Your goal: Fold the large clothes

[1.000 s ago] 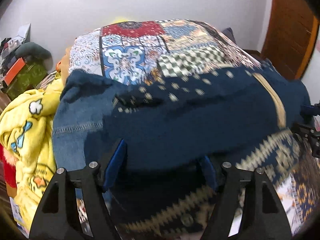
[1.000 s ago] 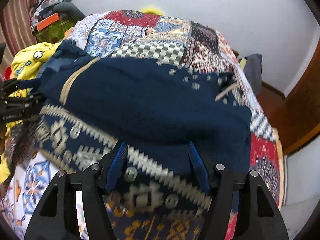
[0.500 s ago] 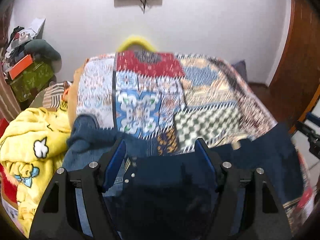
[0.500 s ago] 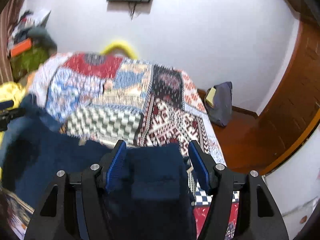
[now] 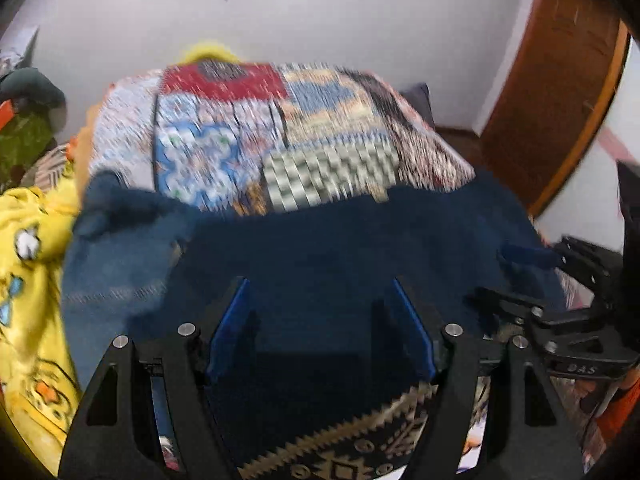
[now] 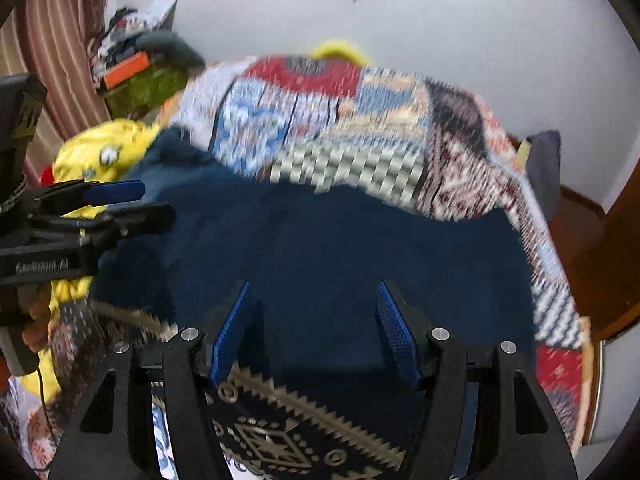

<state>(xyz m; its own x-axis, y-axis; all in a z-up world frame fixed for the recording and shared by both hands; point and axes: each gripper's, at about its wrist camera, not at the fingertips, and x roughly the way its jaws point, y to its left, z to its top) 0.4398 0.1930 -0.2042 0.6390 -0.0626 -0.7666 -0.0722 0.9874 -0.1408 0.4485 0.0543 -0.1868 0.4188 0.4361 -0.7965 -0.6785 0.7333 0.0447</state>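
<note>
A large navy garment (image 5: 340,240) with a beige patterned border (image 5: 360,432) lies across the near part of the bed. In the left wrist view my left gripper (image 5: 318,284) has a thick fold of the navy cloth between its blue pads, jaws wide. The right gripper (image 5: 516,276) shows side-on at the garment's right edge. In the right wrist view my right gripper (image 6: 314,286) holds the navy garment (image 6: 340,240) the same way, and the left gripper (image 6: 154,200) is at the left edge. Both views are blurred.
A patchwork bedspread (image 5: 240,128) covers the bed. A yellow blanket (image 5: 28,280) and blue denim (image 5: 112,280) lie at the left. A wooden door (image 5: 560,80) stands at the right, a dark bag (image 6: 544,168) sits on the floor, and clutter (image 6: 136,60) is piled at the back left.
Both grippers lifted the garment's near edge, then came down farther across the bed. A plain navy layer now covers the dotted panel and beige stripe seen a second ago.
</note>
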